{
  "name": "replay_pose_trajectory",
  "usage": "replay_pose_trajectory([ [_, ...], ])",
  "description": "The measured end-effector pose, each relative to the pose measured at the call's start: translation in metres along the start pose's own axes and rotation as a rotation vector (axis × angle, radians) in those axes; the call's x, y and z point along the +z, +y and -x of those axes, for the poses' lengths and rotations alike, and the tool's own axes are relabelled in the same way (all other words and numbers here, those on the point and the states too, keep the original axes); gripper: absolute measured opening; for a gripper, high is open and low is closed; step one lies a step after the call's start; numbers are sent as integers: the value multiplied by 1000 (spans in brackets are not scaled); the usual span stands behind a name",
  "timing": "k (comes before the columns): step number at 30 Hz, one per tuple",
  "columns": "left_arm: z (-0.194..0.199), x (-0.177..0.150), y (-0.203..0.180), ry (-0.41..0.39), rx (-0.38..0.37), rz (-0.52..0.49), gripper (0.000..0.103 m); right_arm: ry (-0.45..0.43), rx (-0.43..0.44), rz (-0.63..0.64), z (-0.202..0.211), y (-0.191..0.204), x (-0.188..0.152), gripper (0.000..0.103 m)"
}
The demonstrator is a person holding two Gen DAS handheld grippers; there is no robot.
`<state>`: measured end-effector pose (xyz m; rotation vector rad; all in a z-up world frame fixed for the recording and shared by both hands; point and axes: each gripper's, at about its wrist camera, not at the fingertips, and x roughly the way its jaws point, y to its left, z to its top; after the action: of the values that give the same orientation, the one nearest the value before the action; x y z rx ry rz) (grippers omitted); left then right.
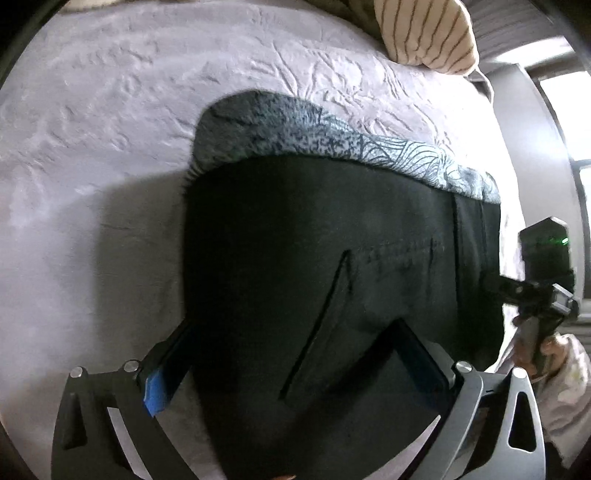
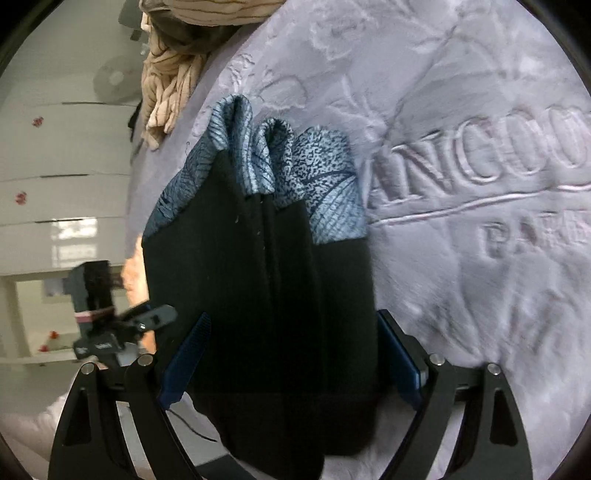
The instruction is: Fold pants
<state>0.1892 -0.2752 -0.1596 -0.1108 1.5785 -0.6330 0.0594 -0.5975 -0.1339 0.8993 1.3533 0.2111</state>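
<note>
The black pants [image 1: 332, 258] with a blue patterned band [image 1: 295, 136] along the far edge lie over a pale embossed bedspread [image 1: 92, 129]. My left gripper [image 1: 291, 347] has its fingers spread wide, and the black cloth lies between and over them. My right gripper [image 2: 291, 343] also stands with fingers wide apart around the black cloth [image 2: 266, 295], whose blue band [image 2: 325, 184] bunches up at the far end. Whether either gripper pinches cloth is not visible. The right gripper also shows in the left wrist view [image 1: 535, 291]; the left one shows in the right wrist view [image 2: 122, 325].
A cream striped cloth [image 1: 428, 33] lies at the bed's far edge; it also shows in the right wrist view [image 2: 173, 74]. Embossed lettering [image 2: 480, 158] marks the bedspread. White wall and cupboards [image 2: 55, 166] stand beyond the bed's edge.
</note>
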Motion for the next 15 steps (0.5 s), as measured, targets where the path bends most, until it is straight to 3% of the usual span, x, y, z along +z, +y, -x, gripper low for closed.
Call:
replay_pose_trajectory([
  [3, -7, -2, 1, 2, -12, 50, 101, -3, 10, -53, -8, -6, 2, 89],
  [5, 2, -7, -4, -15, -22, 50, 87, 3, 16, -75, -7, -4, 2, 75],
  [9, 25, -18, -16, -55, -3, 28, 71, 3, 58, -68, 5, 6, -4, 51],
  [15, 74, -47, -21, -107, 21, 49, 69, 33, 138, -39, 20, 32, -22, 48],
])
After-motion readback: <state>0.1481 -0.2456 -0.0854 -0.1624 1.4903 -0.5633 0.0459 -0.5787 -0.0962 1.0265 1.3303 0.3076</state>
